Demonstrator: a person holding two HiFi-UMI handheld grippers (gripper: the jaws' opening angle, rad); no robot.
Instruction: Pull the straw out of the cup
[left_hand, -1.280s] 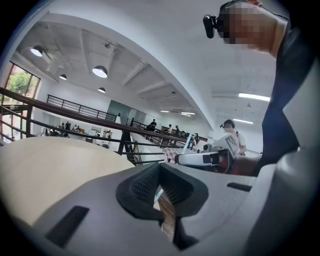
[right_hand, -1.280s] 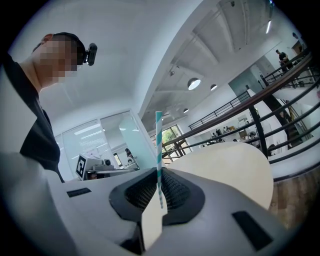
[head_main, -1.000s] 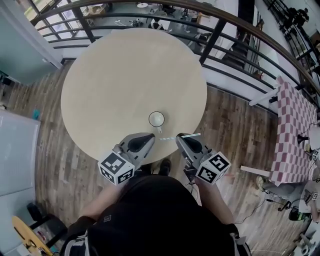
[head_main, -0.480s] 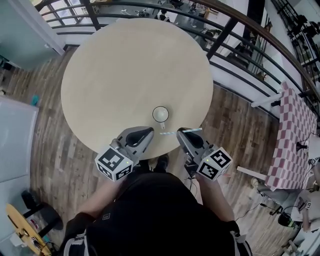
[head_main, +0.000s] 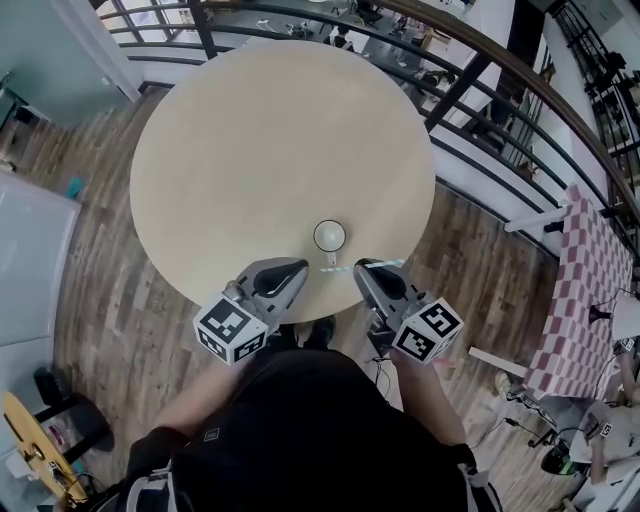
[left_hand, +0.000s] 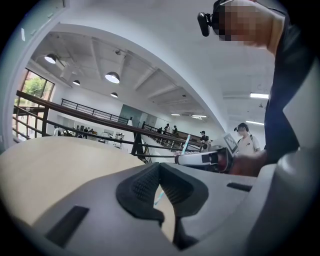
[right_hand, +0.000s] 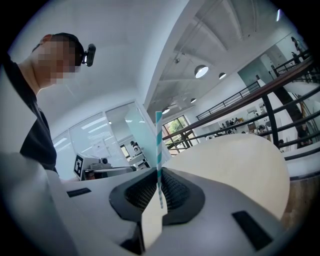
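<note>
Black-and-white square markers top both cubes. The right gripper (head_main: 362, 266) pinches the teal-striped straw (head_main: 338, 268), held level and clear of the cup (head_main: 329, 236). The left gripper (head_main: 298, 266) is closed on nothing. Just beyond their tips stands the cup.

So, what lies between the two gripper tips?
Only the striped straw, seen in the head view: the right gripper holds it, and its free end reaches toward the left gripper.
</note>
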